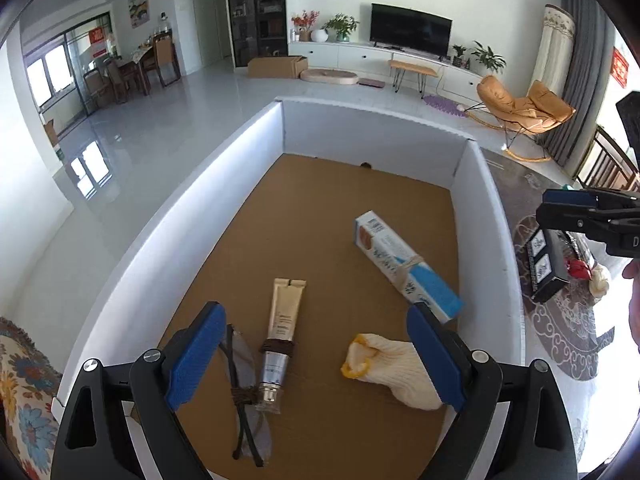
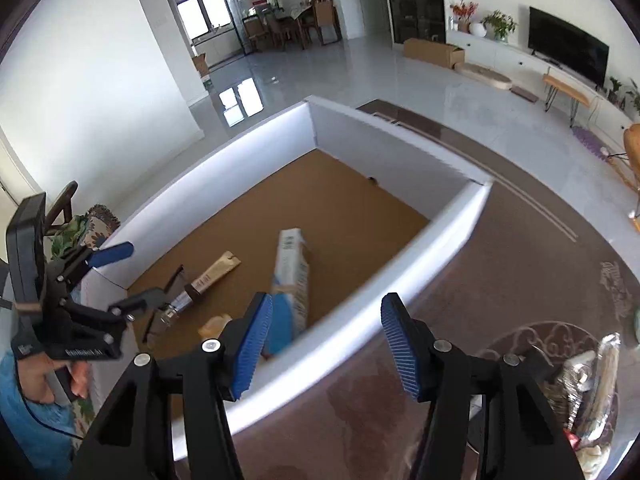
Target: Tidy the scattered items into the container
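Note:
A white-walled box with a brown cardboard floor holds a gold and silver tube, folded glasses, a cream glove and a blue-and-white carton. My left gripper hangs open over the near end of the box, with the tube and glove below its wide gap and nothing touching the pads. My right gripper is open and empty above the right wall of the box. The right wrist view also shows the carton, the tube and the left gripper.
The box stands on a brown patterned table top. Right of the box lie a black framed item, a red and cream bundle and a silvery wrapped packet. A person's hand holds the left gripper's handle.

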`<action>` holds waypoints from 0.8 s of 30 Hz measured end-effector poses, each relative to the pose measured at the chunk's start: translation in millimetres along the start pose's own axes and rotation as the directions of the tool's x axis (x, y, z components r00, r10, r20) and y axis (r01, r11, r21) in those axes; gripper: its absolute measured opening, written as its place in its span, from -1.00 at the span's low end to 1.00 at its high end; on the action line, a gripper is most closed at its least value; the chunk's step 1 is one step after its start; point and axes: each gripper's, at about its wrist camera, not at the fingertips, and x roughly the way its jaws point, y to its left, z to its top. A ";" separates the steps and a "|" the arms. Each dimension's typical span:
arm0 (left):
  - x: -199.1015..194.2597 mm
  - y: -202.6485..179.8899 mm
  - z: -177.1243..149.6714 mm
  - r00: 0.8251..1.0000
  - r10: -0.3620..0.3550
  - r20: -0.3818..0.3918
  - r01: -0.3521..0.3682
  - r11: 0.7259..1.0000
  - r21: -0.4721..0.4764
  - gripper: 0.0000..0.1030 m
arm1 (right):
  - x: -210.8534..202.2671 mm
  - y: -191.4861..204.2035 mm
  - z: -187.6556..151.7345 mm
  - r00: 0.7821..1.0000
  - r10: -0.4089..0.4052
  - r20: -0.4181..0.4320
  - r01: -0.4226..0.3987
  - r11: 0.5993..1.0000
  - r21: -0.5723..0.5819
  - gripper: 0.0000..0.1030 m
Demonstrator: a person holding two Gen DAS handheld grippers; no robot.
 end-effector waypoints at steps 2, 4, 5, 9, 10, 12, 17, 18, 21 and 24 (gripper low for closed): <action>-15.5 -26.3 1.1 0.998 -0.044 0.035 0.042 0.998 0.043 0.79 | -28.8 -32.4 -34.4 0.997 -0.061 0.053 0.060 0.998 0.035 0.13; -31.7 -55.3 0.4 0.993 -0.101 0.063 0.096 0.992 0.083 0.79 | -52.7 -68.0 -74.9 0.991 -0.108 0.077 0.099 0.989 0.112 0.14; -38.9 -72.7 0.3 0.987 -0.140 0.073 0.132 0.986 0.104 0.79 | -62.9 -87.3 -98.0 0.988 -0.132 0.079 0.118 0.980 0.163 0.14; -50.7 -142.0 -9.2 0.960 -0.276 0.054 0.261 0.945 0.194 1.00 | -91.3 -145.2 -192.5 0.960 -0.274 0.051 0.245 0.916 0.318 0.14; -46.1 -159.8 -15.1 0.954 -0.297 0.041 0.281 0.935 0.217 1.00 | -94.3 -154.7 -213.3 0.951 -0.308 0.028 0.281 0.899 0.337 0.14; -28.4 -193.2 -28.5 0.953 -0.303 0.002 0.292 0.921 0.259 1.00 | -98.5 -168.8 -247.0 0.938 -0.345 -0.015 0.327 0.872 0.364 0.14; 33.3 -256.4 -75.4 0.955 -0.278 -0.100 0.295 0.902 0.315 1.00 | -110.6 -168.8 -297.3 0.919 -0.394 -0.020 0.372 0.848 0.377 0.14; 39.6 -266.2 -82.9 0.954 -0.279 -0.110 0.300 0.898 0.321 1.00 | -110.6 -166.9 -304.0 0.916 -0.401 -0.019 0.378 0.845 0.378 0.14; 50.0 -294.0 -96.7 0.956 -0.275 -0.100 0.292 0.890 0.349 1.00 | -107.2 -166.4 -315.4 0.902 -0.431 -0.028 0.408 0.830 0.380 0.14; 58.3 -318.7 -98.3 0.959 -0.266 -0.096 0.282 0.881 0.379 1.00 | -104.8 -166.7 -320.4 0.885 -0.465 -0.026 0.440 0.817 0.372 0.14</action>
